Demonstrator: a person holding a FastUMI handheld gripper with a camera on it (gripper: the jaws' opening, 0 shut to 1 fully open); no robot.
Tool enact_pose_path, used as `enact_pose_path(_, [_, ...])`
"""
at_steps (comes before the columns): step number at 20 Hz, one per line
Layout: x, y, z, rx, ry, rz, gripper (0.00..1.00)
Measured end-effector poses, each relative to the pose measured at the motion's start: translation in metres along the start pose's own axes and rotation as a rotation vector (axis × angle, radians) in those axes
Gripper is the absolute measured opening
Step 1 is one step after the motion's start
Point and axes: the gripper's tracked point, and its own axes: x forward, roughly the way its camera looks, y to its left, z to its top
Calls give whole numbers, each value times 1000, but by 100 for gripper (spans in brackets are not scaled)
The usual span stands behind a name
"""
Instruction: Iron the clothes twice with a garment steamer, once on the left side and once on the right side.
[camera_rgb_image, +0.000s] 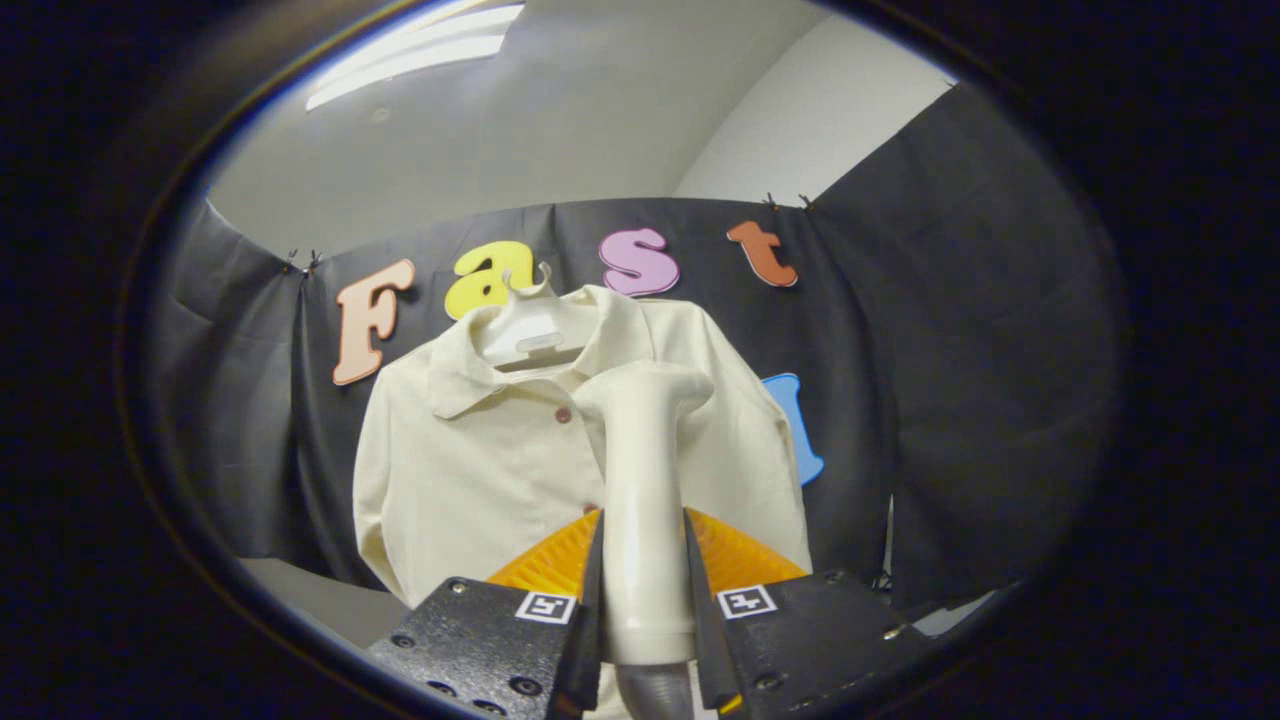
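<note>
Tongs: your tongs (645, 600) are clamped on the handle of the garment steamer (643, 480), one finger pressing each side of it.
Steamer: it stands upright between the fingers, its cream handle rising to a head that bends over toward the shirt's right half as you look at it.
Garment: a cream button-front shirt (480, 460) with dark red buttons hangs just beyond the steamer, collar up, sleeves down at both sides.
Hanger: a white plastic hanger (528, 330) carries the shirt at the collar.
Contact: you cannot tell whether the steamer head touches the cloth.
Backdrop: black cloth wall (950, 380) behind the shirt.
</note>
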Motion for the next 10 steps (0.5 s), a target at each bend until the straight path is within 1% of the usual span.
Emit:
enact_pose_path(2, [11,-5,-1,29,-14,-9,37])
enact_pose_path(5, [20,-9,-18,59,3,-8,37])
enact_pose_path(10, [15,-20,-44,73,33,-21,37])
